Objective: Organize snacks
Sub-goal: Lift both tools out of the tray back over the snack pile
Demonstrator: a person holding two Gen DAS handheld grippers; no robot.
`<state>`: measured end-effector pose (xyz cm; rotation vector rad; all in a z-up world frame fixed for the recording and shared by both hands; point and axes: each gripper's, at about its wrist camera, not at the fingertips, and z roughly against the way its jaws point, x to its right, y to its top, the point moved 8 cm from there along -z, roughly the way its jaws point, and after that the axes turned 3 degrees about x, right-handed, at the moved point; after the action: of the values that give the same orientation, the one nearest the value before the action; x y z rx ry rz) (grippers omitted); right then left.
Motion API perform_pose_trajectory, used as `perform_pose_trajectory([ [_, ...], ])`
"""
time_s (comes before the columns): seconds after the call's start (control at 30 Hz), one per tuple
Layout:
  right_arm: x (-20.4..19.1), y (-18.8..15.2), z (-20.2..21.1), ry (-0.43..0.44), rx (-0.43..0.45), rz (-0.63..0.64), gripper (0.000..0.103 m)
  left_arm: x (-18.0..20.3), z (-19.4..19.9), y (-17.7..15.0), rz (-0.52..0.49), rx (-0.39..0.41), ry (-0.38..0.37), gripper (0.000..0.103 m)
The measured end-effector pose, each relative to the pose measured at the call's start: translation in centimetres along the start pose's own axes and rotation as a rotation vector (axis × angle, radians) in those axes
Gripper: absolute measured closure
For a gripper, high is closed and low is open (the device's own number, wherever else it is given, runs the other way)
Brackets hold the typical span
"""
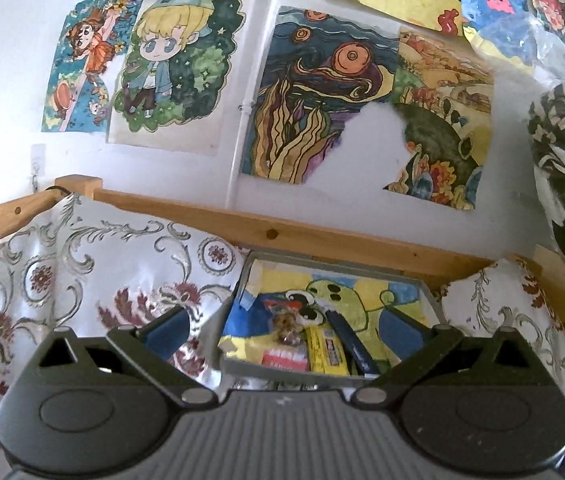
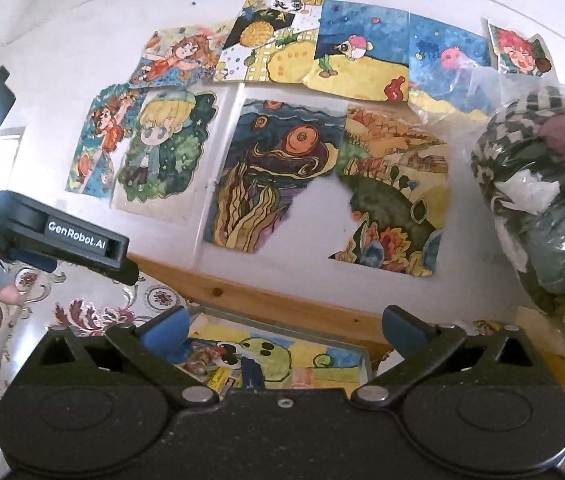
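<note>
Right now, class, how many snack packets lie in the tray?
3, others possibly hidden: clear packet at left, red-and-white packet below it, yellow packet to their right, all inside the tray.

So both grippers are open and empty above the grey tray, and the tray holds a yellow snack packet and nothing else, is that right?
Not quite. The left wrist view shows the grey tray holding more than the yellow snack packet: a red-and-white packet, a clear-wrapped brown snack and a dark blue bar lie beside it. The rest stands: the left gripper and right gripper are open and empty.
</note>
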<state>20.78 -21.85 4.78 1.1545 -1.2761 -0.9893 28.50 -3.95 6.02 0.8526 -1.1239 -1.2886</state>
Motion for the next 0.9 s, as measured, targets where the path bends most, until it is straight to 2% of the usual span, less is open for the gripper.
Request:
perform_pose_trajectory([
  [0.2,-0.3,-0.5,2.6,-0.021,-0.028,-0.001,0.001,-0.9,2.8,-1.9,-0.049,-0.007,0.005,0.0],
  [0.43,-0.8,-1.2,5.6,-0.031,-0.053,-0.019,0.001,-2.1,5.5,-4.2,-0.061,-0.02,0.005,0.0],
  [0.73,-1.2,-2.2,8.0,-0.041,-0.105,-0.056,0.001,-3.2,7.6,-7.2,-0.084,-0.052,0.019,0.0],
  [0.9,-1.4,-3.3,8.7,-0.043,-0.167,-0.083,0.001,-3.8,8.2,-9.1,-0.078,-0.085,0.022,0.0],
])
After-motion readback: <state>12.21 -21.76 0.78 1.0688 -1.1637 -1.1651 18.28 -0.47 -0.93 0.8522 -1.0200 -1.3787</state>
